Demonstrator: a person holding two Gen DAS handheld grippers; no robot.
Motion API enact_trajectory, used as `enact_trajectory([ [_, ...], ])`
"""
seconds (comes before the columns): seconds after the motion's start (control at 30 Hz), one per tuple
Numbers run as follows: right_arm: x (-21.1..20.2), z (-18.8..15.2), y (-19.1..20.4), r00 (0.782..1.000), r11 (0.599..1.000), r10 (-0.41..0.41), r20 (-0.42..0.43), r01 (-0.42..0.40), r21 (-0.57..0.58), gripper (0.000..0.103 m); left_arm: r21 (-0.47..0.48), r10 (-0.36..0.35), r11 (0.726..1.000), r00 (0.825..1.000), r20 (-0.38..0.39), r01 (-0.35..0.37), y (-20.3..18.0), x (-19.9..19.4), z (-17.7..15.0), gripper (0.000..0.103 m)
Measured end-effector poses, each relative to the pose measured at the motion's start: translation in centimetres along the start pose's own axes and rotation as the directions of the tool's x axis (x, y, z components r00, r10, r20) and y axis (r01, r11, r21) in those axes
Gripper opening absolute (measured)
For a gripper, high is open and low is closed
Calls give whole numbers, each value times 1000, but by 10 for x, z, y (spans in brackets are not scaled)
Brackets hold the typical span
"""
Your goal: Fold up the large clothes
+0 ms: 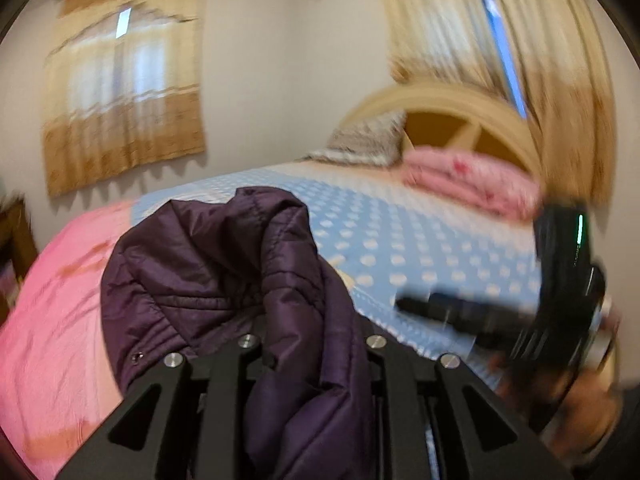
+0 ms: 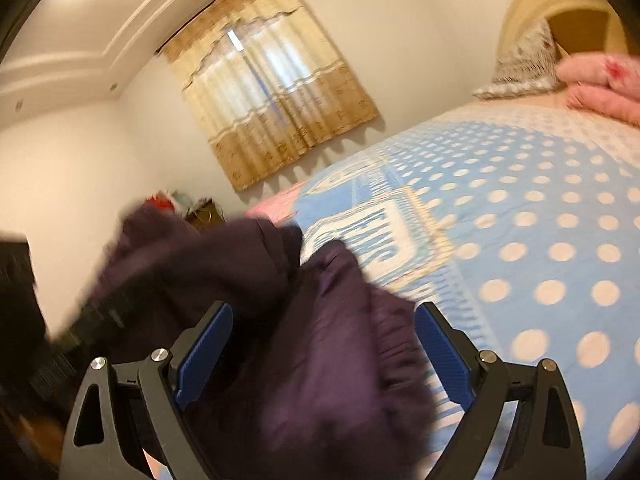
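Observation:
A dark purple quilted jacket (image 1: 208, 264) hangs bunched in my left gripper (image 1: 312, 344), which is shut on its fabric and holds it above the bed; the fingertips are buried in the cloth. In the right wrist view the same jacket (image 2: 320, 360) lies blurred between my right gripper's (image 2: 324, 344) blue pads (image 2: 444, 356), which stand wide apart. The right gripper also shows in the left wrist view (image 1: 568, 280), blurred, at the right.
The bed has a blue polka-dot cover (image 2: 540, 220) and a pink sheet (image 1: 52, 300) on its left part. A folded pink blanket (image 1: 472, 180) and a grey pillow (image 1: 364, 140) lie by the wooden headboard (image 1: 440, 108). Curtained windows (image 2: 272, 80) are behind.

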State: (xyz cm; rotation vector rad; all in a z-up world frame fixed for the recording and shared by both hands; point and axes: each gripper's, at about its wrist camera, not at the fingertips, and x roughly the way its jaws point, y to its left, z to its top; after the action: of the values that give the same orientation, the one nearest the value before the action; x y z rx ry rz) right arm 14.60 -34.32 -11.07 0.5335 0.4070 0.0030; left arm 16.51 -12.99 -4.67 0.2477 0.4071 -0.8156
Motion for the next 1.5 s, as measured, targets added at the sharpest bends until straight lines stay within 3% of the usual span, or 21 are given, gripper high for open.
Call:
enact_trajectory([
  [0.1, 4, 33, -7, 993, 994, 106, -47, -105, 26, 93, 147, 20, 989, 999, -31, -15, -25, 9, -12, 23],
  [0.2, 23, 62, 7, 963, 978, 206, -175, -208, 6, 93, 226, 27, 974, 999, -33, -19, -36, 8, -21, 24],
  [0.3, 60, 79, 37, 909, 963, 234, -345, -265, -44, 93, 249, 34, 968, 999, -30, -25, -38, 2, -24, 26],
  [0.4, 96, 77, 58, 824, 948, 265, -501, -317, -20, 92, 276, 55, 960, 998, -28, -45, -45, 3, -23, 28],
  [0.43, 105, 72, 63, 803, 948, 257, -538, -318, -22, 77, 286, 64, 957, 998, -24, -55, -49, 5, -23, 30],
  [0.47, 110, 67, 67, 783, 944, 259, -565, -328, -23, 53, 293, 76, 954, 997, -19, -67, -53, 5, -23, 34],
  [0.5, 115, 60, 71, 774, 945, 244, -585, -326, -38, 15, 300, 90, 951, 996, -13, -82, -56, 4, -22, 36],
  [0.6, 115, 56, 65, 801, 957, 189, -569, -279, -75, 11, 334, 140, 932, 990, 33, -143, -67, -15, -22, 53],
  [0.67, 104, 56, 58, 820, 960, 168, -547, -262, -99, 10, 321, 119, 936, 988, 95, -144, -71, -47, -18, 69],
  [0.77, 84, 60, 46, 842, 960, 146, -520, -247, -131, 10, 214, 103, 967, 982, 156, -136, -56, -95, -7, 85],
  [0.87, 73, 63, 34, 851, 962, 103, -515, -217, -167, 10, 103, 189, 972, 965, 182, -210, -19, -118, 5, 94],
  [0.97, 70, 60, 20, 854, 967, 71, -515, -185, -173, 10, 37, 314, 947, 945, 96, -319, 27, -95, 8, 92],
  [1.03, 70, 57, 13, 860, 969, 33, -509, -152, -194, 10, 16, 304, 953, 952, 23, -304, 39, -73, 5, 92],
  [1.1, 75, 53, 2, 857, 975, 17, -515, -129, -183, 10, 35, 245, 969, 966, -78, -243, 38, -43, -4, 92],
  [1.27, 80, 45, -20, 860, 987, -41, -509, -44, -153, 13, -54, 202, 976, 973, -116, -209, 27, -20, -10, 94],
  [1.3, 75, 48, -17, 871, 987, -66, -487, -14, -159, 16, -56, 204, 975, 970, -130, -213, 23, -16, -8, 94],
  [1.4, 39, 68, 15, 930, 981, -157, -333, 108, -163, 34, -29, 228, 972, 963, -145, -234, 21, -8, -10, 94],
  [1.43, 27, 73, 27, 949, 982, -155, -275, 118, -148, 44, -48, 226, 971, 963, -148, -235, 26, -9, -12, 94],
  [1.5, 10, 78, 49, 975, 986, -135, -177, 116, -117, 55, -71, 224, 969, 962, -156, -237, 29, -6, -19, 94],
])
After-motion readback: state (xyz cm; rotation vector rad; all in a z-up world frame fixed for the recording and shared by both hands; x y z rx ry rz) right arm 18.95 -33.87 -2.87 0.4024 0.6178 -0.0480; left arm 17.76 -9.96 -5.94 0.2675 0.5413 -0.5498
